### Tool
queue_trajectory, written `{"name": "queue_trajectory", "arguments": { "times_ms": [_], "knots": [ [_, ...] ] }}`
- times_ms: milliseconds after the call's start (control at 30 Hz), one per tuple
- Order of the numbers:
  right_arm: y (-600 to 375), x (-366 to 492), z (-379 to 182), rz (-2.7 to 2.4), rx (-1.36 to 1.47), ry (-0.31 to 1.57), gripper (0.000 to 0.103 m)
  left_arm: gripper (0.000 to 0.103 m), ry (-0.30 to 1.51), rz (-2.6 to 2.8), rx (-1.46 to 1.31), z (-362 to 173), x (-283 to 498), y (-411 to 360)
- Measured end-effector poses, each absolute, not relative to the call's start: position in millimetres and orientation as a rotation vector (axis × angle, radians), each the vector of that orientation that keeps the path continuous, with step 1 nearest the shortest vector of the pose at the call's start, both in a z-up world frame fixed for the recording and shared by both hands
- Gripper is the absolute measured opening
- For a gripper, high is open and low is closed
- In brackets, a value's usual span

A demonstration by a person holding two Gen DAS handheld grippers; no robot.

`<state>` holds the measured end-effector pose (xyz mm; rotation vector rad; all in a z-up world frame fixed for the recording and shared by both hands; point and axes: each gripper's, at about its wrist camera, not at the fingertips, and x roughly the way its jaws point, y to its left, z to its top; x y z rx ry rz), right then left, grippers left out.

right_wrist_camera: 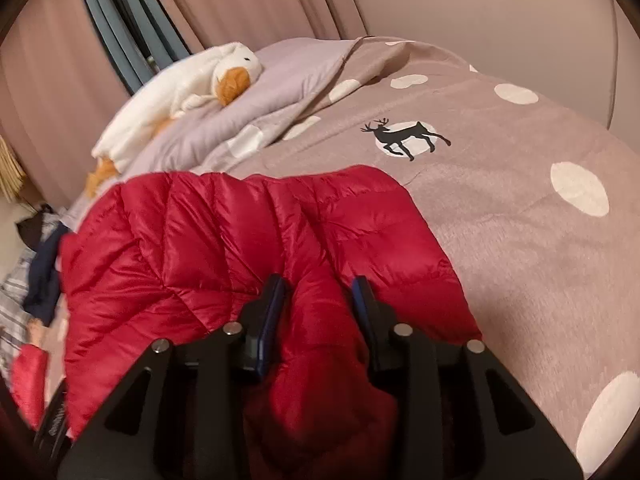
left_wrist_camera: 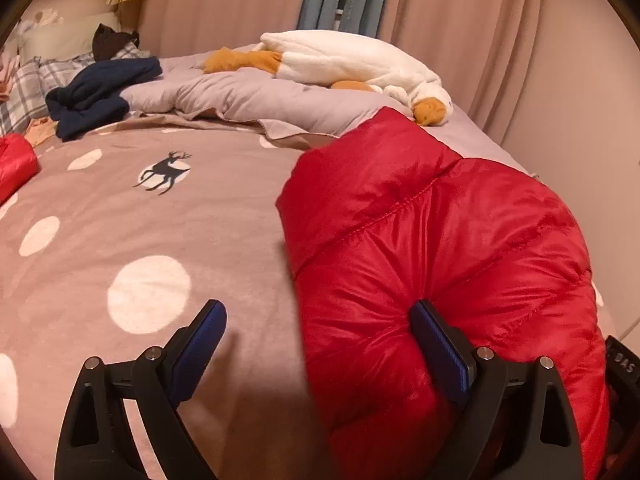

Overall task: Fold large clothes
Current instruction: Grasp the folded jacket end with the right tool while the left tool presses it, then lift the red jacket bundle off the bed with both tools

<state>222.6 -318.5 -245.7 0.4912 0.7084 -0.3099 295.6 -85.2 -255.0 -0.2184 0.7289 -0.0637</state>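
Left hand-held gripper (left_wrist_camera: pixel 318 344): lower centre of the left wrist view, jaws wide apart; its right blue pad (left_wrist_camera: pixel 438 350) presses into the side of the red down jacket (left_wrist_camera: pixel 440 248), the left pad stands clear over the bed cover, nothing clamped. Right hand-held gripper (right_wrist_camera: pixel 320 300): lower centre of the right wrist view, jaws partly apart with a puffed fold of the jacket (right_wrist_camera: pixel 224 240) between them; whether the pads still press on it cannot be told.

Bed (left_wrist_camera: pixel 168 224): fills both views; taupe cover with white dots and a black deer print (left_wrist_camera: pixel 164 172), (right_wrist_camera: pixel 404 136).

Jacket: lies bunched on the bed, right half of the left wrist view, lower left and centre of the right wrist view. A further red padded piece (left_wrist_camera: pixel 16 164) shows at the left edge of the left wrist view.

Lilac duvet (left_wrist_camera: pixel 248 96): upper centre, rumpled, behind the jacket.

Plush goose (left_wrist_camera: pixel 352 60), (right_wrist_camera: pixel 176 88): white with orange beak and feet, lying on the duvet.

Left wrist view alone gives clearly: navy garment (left_wrist_camera: pixel 100 92) and plaid pillow (left_wrist_camera: pixel 36 80), upper left. In the right wrist view these are blurred at the left edge.

Pink curtains (left_wrist_camera: pixel 460 20): backdrop, upper frame.

Containers: none in view.
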Motion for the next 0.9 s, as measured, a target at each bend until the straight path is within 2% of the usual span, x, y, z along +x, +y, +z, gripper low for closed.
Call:
{"name": "queue_trajectory", "arguments": {
  "times_ms": [67,133,300,400,533,633,767,800,900],
  "knots": [
    [-323,215,-239,-0.289,0.518,0.690,0.051,0.094,0.728,-0.049,-0.229,-249,291,-80],
    [-325,207,-232,-0.290,0.529,0.671,0.069,0.094,0.712,-0.041,-0.241,-242,285,-75],
    [-336,180,-213,-0.233,0.619,0.589,0.080,0.097,0.692,-0.107,-0.319,-226,269,-57],
    [-338,167,-202,-0.211,0.629,0.527,0.089,0.102,0.671,-0.124,-0.405,-221,264,-39],
    [-351,151,-198,-0.217,0.689,0.455,0.090,0.102,0.687,-0.053,-0.447,-227,268,-19],
    [-366,154,-210,-0.241,0.743,0.499,0.083,0.102,0.760,-0.057,-0.478,-246,282,-9],
    [-384,167,-241,-0.160,0.886,0.611,0.081,0.102,0.920,-0.133,-0.542,-279,304,-11],
    [-387,171,-250,-0.112,0.955,0.634,0.082,0.102,0.939,-0.173,-0.581,-284,307,-11],
    [-395,175,-266,-0.014,1.127,0.614,0.095,0.102,0.960,-0.286,-0.711,-293,313,-12]
  ]
}}
